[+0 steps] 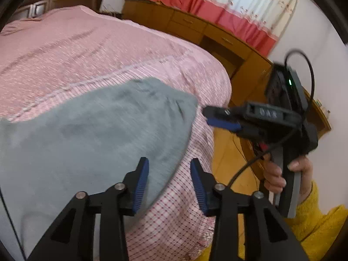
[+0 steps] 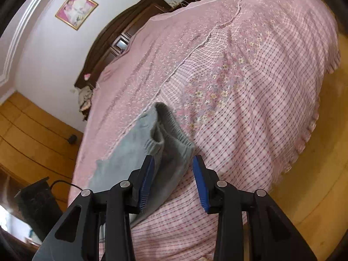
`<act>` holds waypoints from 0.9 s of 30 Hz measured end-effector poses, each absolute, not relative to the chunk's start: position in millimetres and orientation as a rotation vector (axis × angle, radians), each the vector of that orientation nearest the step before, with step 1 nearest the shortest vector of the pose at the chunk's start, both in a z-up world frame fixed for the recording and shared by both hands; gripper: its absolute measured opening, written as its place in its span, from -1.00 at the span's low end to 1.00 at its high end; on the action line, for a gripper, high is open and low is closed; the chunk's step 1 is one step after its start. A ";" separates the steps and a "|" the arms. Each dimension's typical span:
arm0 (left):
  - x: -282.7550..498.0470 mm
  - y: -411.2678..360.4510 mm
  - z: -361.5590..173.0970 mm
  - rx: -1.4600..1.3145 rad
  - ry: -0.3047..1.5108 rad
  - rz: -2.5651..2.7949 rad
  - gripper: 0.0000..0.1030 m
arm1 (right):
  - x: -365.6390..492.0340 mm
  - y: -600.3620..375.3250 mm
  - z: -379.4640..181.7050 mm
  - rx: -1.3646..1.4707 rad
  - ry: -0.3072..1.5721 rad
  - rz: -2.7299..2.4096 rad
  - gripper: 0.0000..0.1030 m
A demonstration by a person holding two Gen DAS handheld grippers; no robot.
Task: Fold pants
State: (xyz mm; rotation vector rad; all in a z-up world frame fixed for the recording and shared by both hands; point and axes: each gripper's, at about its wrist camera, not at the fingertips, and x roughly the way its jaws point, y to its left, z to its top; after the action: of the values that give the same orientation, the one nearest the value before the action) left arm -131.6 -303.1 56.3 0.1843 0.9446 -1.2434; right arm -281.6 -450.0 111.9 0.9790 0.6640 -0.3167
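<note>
Grey pants (image 1: pixel 91 130) lie spread on a pink bedspread (image 1: pixel 65 50). My left gripper (image 1: pixel 169 163) is open and empty, hovering over the pants' near right edge. In the left wrist view, the right gripper (image 1: pixel 208 115) is at the right, next to the waistband corner, held by a hand. In the right wrist view, the elastic waistband (image 2: pixel 167 134) gapes open. My right gripper (image 2: pixel 173 159) is open, its jaws standing either side of the waistband edge, not closed on it.
The bed's checked border (image 2: pixel 250 108) drops to a yellow wooden floor (image 2: pixel 315 184). A wooden desk (image 1: pixel 217 37) and a red-and-white curtain (image 1: pixel 228 4) stand behind. A dark headboard (image 2: pixel 121 34) and a framed picture (image 2: pixel 76 9) are at the far wall.
</note>
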 end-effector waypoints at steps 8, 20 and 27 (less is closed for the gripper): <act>-105.3 -297.5 50.4 0.233 0.888 -1.020 -0.14 | -263.3 -433.7 121.3 0.927 0.669 -0.249 -0.26; -109.5 -287.3 26.3 0.265 0.936 -1.004 -0.14 | -268.2 -446.3 73.1 0.888 0.740 -0.353 -0.79; -118.4 -288.7 9.0 0.276 0.993 -1.004 -0.08 | -297.8 -445.6 90.2 0.944 0.660 -0.391 -0.18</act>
State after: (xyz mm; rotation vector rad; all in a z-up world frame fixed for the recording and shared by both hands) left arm -118.4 -288.7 9.0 0.2762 0.9932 -1.0039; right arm -297.8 -445.6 90.2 0.9441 0.6596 -0.3906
